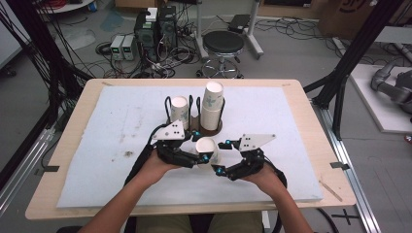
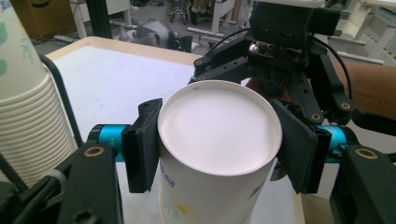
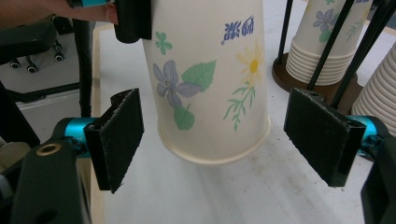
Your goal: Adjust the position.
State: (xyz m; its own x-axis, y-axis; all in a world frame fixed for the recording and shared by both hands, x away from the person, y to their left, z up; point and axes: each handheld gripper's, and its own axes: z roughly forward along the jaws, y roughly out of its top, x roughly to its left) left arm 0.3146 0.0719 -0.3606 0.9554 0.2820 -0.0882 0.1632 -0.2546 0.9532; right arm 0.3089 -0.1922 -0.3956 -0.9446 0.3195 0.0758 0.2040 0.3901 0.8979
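Observation:
A flower-printed paper cup (image 1: pixel 206 145) is held upside down, its white base (image 2: pixel 219 126) facing up. My left gripper (image 1: pixel 201 158) is shut on its upper part, one pad on each side (image 2: pixel 217 149). The cup's rim (image 3: pixel 219 156) hangs slightly tilted just above the white mat. My right gripper (image 1: pixel 219 157) is open, and its pads (image 3: pixel 119 135) flank the cup's lower half (image 3: pixel 205 70) without touching it. The two grippers face each other across the cup.
Behind the cup stands a black wire holder (image 1: pixel 209 130) with two stacks of cups, a short one (image 1: pixel 179 109) and a taller one (image 1: pixel 212 104). These stacks (image 3: pixel 322 42) are close on the far side. The white mat (image 1: pixel 301 145) covers the wooden table.

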